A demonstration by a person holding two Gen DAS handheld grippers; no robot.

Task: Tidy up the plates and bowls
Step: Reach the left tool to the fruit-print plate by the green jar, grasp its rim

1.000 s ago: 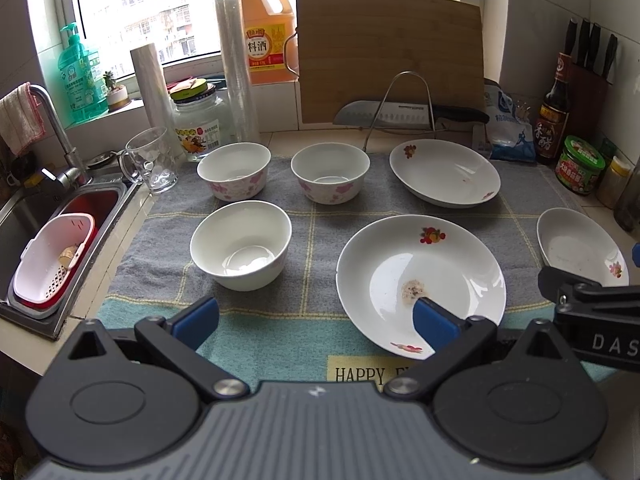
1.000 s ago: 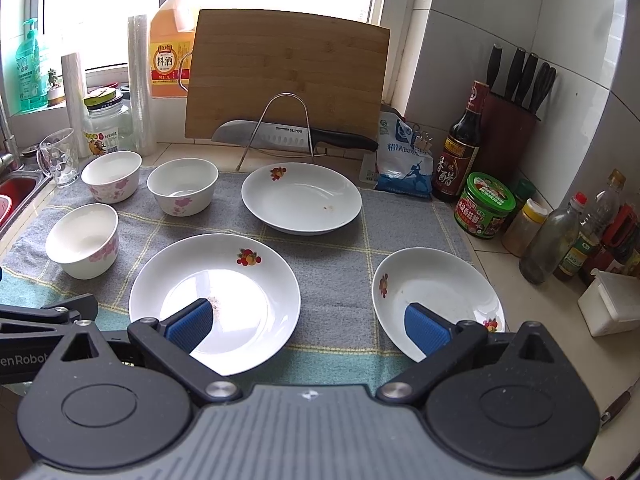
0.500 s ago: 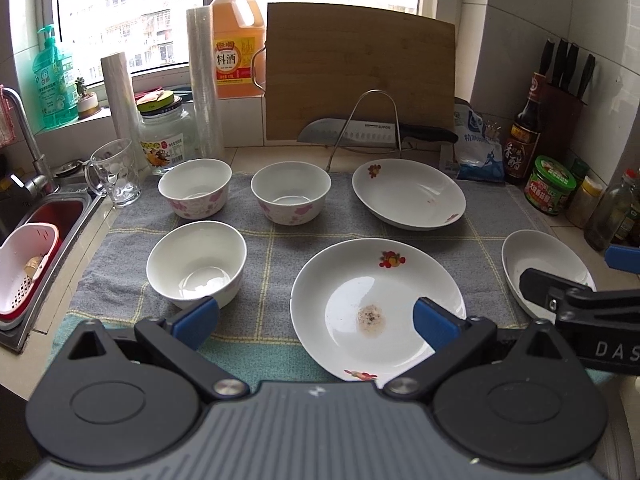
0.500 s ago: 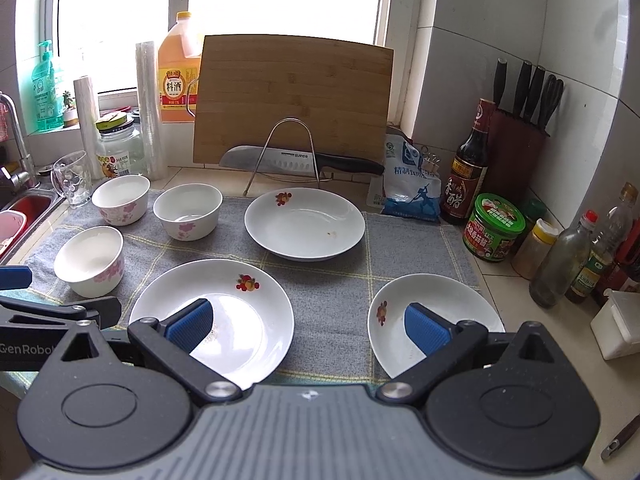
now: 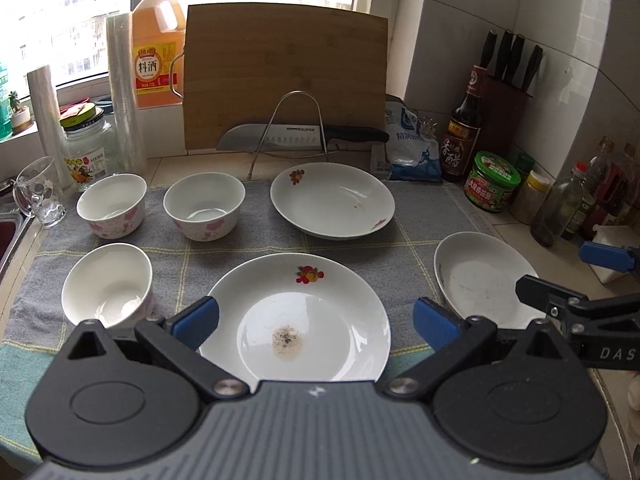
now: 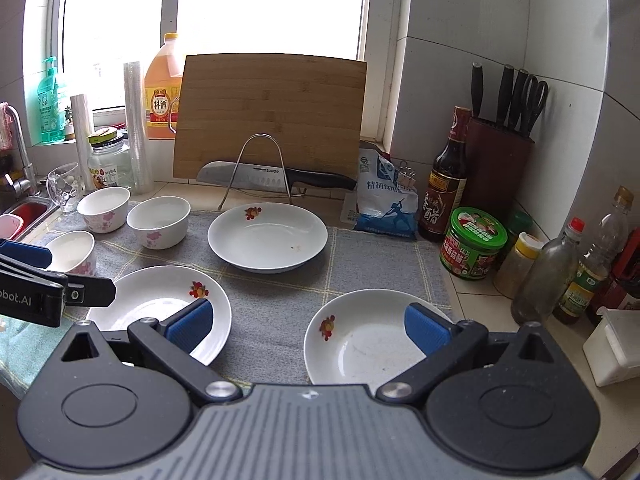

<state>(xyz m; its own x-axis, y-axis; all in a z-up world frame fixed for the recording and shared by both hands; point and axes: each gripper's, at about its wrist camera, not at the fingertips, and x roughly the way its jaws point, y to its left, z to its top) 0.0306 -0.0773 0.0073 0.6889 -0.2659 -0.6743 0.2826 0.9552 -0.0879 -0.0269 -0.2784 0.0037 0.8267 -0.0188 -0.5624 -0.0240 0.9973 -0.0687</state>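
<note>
Three white plates lie on a grey cloth: a near one with a dirty spot, a far one and a right one. Three white bowls stand at the left: near, far left, far middle. My left gripper is open and empty above the near plate. My right gripper is open and empty, near the right plate with the near plate at its left. The far plate and the bowls also show there.
A cutting board, a knife on a wire stand, jars and bottles line the back and right. A glass mug and a sink are at the left. A knife block stands in the corner.
Both grippers have moved to the right and lifted a little; the view has shifted off the sink. Both stay open and empty. The dishes have not moved.
</note>
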